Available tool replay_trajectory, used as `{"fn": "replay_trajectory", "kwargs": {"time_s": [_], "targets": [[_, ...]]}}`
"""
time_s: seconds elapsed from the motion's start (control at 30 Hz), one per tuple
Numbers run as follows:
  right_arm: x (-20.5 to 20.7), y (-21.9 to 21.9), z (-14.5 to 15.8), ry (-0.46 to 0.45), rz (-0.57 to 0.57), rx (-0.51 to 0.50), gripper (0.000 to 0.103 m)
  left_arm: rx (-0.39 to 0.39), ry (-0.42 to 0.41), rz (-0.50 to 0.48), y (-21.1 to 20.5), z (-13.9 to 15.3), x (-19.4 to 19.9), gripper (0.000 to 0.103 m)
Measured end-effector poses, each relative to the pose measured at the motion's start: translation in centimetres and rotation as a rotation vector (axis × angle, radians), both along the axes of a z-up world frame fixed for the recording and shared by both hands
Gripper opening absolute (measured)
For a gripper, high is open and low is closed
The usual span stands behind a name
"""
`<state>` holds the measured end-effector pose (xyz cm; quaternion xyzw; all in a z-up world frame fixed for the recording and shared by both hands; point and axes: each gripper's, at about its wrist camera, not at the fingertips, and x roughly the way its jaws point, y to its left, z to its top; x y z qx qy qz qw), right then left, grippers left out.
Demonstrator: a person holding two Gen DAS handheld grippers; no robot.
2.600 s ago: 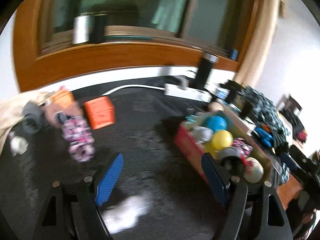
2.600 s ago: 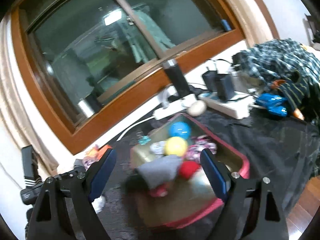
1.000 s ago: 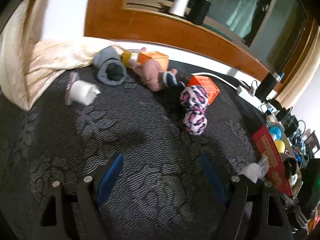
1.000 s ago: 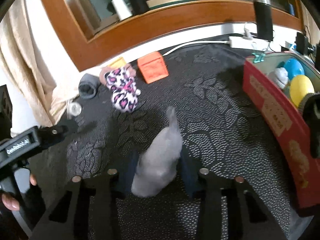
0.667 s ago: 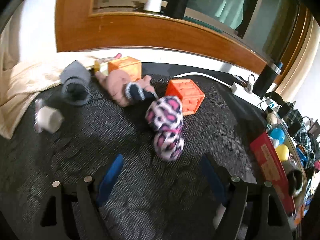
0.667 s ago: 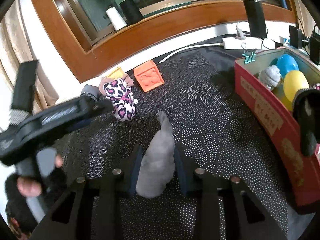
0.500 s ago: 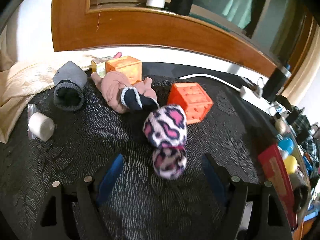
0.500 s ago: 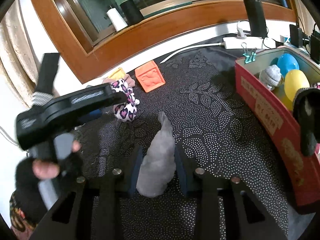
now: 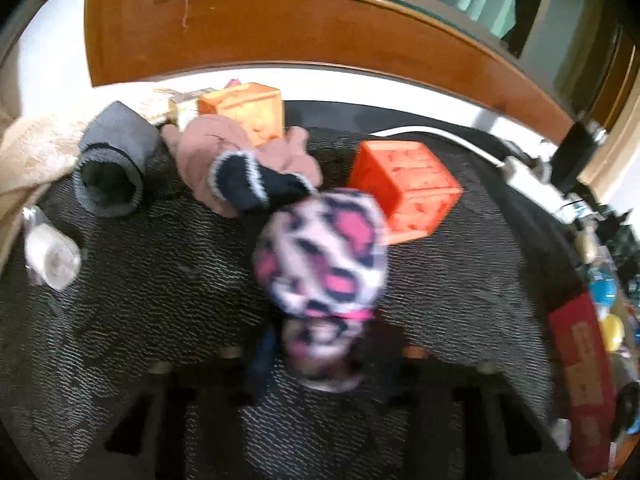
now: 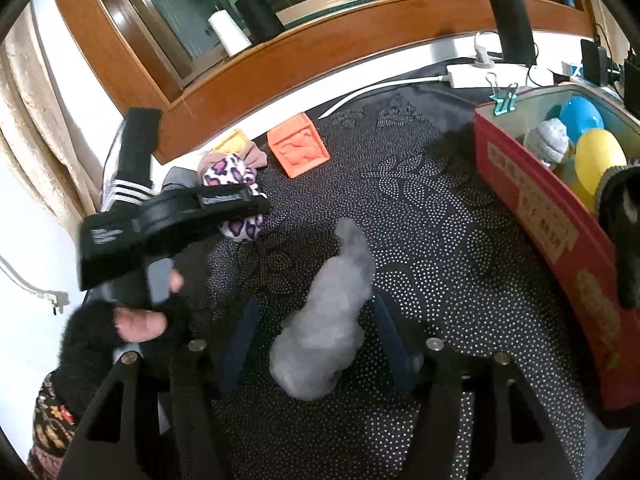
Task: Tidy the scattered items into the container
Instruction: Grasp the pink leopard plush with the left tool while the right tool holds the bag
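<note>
Left gripper [image 9: 320, 356] advanced, closing on leopard sock [image 9: 320, 256] | right gripper [image 10: 316, 340] opening, tilted down

Leopard sock [image 9: 320, 264] blurred w/ motion; red container [image 10: 552, 256] cut off at right edge.

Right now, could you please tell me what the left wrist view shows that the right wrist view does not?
Only the left wrist view shows the rolled grey sock and the white roll.

Only the right wrist view shows the grey cloth lying between the opening jaws of the right gripper, and the gloved hand.

Both show the leopard-print sock in the closing left gripper, the orange block and the red container.
</note>
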<state>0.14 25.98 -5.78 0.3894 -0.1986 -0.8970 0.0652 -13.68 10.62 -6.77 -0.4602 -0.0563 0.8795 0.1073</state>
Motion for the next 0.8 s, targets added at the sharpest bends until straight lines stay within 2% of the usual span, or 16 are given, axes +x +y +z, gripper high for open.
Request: {"fn": "replay_trajectory", "kwargs": {"time_s": [0.1, 0.17, 0.23, 0.3, 0.33, 0.57, 0.8], "targets": [[-0.3, 0.1, -0.1, -0.003, -0.005, 0.004, 0.064, -0.005, 0.040, 0.004, -0.5, 1.1, 0.9, 0.035], [-0.4, 0.0, -0.2, -0.006, 0.001, 0.008, 0.060, 0.011, 0.061, 0.003, -1.0, 2.1, 1.7, 0.035], [-0.6, -0.4, -0.5, -0.017, 0.021, 0.020, 0.046, 0.021, 0.090, -0.001, -1.6, 3.3, 2.9, 0.035], [-0.8, -0.7, -0.6, -0.025, 0.035, 0.036, 0.037, 0.029, 0.113, -0.007, -2.0, 4.2, 4.0, 0.035], [-0.8, -0.8, -0.6, -0.023, 0.037, 0.043, 0.035, 0.033, 0.126, -0.010, -2.4, 4.8, 4.8, 0.035], [-0.2, -0.2, -0.1, 0.030, 0.005, 0.040, 0.034, 0.082, 0.162, -0.027, -4.3, 7.1, 8.6, 0.035], [1.9, 1.7, 1.6, 0.096, -0.079, 0.017, 0.034, 0.098, 0.182, -0.047, -4.8, 8.2, 11.6, 0.035]]}}
